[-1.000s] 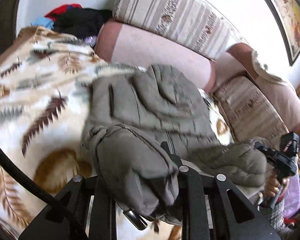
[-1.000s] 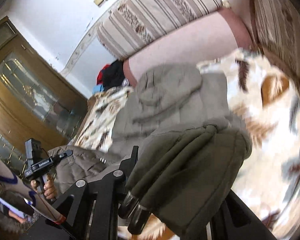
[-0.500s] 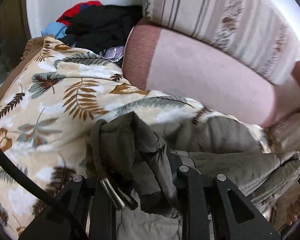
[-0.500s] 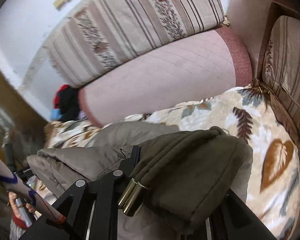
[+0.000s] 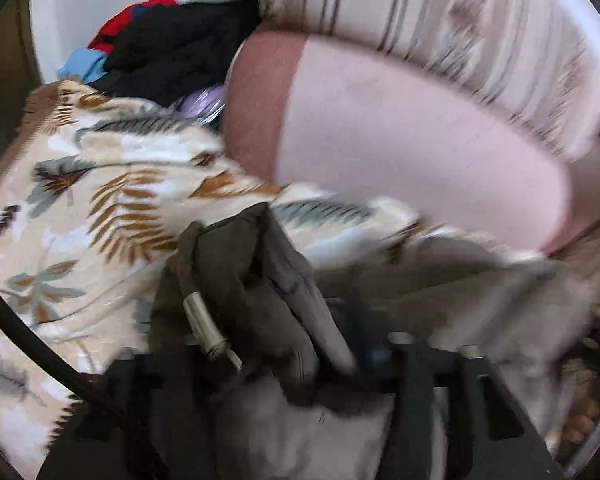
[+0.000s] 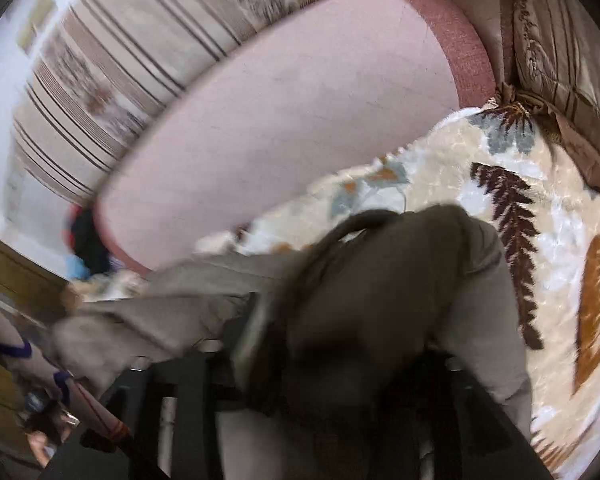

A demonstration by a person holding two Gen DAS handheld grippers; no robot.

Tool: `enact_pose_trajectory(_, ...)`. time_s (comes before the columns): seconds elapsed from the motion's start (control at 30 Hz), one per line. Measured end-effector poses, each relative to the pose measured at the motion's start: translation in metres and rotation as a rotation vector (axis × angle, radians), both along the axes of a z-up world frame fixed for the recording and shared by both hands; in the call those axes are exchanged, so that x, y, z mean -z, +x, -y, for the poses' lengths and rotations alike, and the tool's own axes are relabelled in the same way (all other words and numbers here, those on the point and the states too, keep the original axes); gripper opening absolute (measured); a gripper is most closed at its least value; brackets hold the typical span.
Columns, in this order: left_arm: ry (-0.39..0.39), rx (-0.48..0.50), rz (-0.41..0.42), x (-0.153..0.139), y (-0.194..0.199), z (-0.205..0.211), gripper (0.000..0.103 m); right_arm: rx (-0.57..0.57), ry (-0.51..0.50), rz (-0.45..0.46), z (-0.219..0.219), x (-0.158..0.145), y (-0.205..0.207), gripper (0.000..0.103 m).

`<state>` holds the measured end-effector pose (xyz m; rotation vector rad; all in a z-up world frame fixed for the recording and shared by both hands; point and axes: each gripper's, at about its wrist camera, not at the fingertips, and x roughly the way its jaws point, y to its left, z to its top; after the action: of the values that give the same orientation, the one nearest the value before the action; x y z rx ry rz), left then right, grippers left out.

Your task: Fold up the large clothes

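Between both parted jaws, olive jacket (image 5: 252, 280).

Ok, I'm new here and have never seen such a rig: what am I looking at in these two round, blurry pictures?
There is no robot. A person holds a two-finger gripper in each hand, and a fisheye camera on each one looks along its fingers. One picture comes from the left gripper, the other from the right gripper. Both point down at a sofa covered by a leaf-patterned blanket, where an olive padded jacket lies bunched. Both grippers' jaws have just been opening. Jacket fabric lies between them, apparently let go. A pile of other clothes sits at the sofa's far end.
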<state>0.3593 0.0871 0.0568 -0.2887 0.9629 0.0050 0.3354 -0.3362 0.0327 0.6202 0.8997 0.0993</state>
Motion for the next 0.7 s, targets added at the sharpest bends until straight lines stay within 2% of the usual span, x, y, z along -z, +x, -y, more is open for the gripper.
enact_pose_trajectory(0.03,-0.048,0.006,0.040,-0.012,-0.010,-0.005,0.076,0.014,0.042,0.037,0.006,-0.009,-0.009,0.071)
enact_pose_trajectory(0.07,-0.089,0.007,0.080,-0.023,-0.020,-0.009,0.079,0.048,0.047,0.079,0.009,-0.019,-0.018,0.086)
enact_pose_trajectory(0.1,-0.119,0.016,0.109,-0.033,-0.028,-0.010,0.079,0.069,0.040,0.128,0.011,-0.030,-0.027,0.092)
enact_pose_trajectory(0.17,-0.116,0.035,0.135,-0.044,-0.036,0.000,0.082,0.044,-0.007,0.188,0.006,-0.046,-0.039,0.092)
enact_pose_trajectory(0.27,-0.014,0.099,0.121,-0.040,-0.034,0.040,0.083,-0.047,-0.212,0.186,-0.029,-0.047,-0.040,0.092)
enact_pose_trajectory(0.33,0.091,0.147,0.096,-0.024,-0.026,0.078,0.083,-0.128,-0.364,0.157,-0.063,-0.031,-0.031,0.092)
enact_pose_trajectory(0.47,0.255,0.170,0.037,0.020,0.013,0.128,0.083,-0.156,-0.544,0.094,-0.089,0.010,0.003,0.090)
enact_pose_trajectory(0.5,0.291,0.161,0.014,0.035,0.028,0.134,0.083,-0.154,-0.557,0.080,-0.090,0.016,0.010,0.090)
enact_pose_trajectory(0.57,0.291,0.146,-0.010,0.054,0.047,0.134,0.086,-0.133,-0.560,0.046,-0.083,0.032,0.029,0.090)
enact_pose_trajectory(0.7,0.195,0.107,-0.029,0.081,0.085,0.120,0.096,-0.093,-0.489,0.014,-0.062,0.054,0.058,0.092)
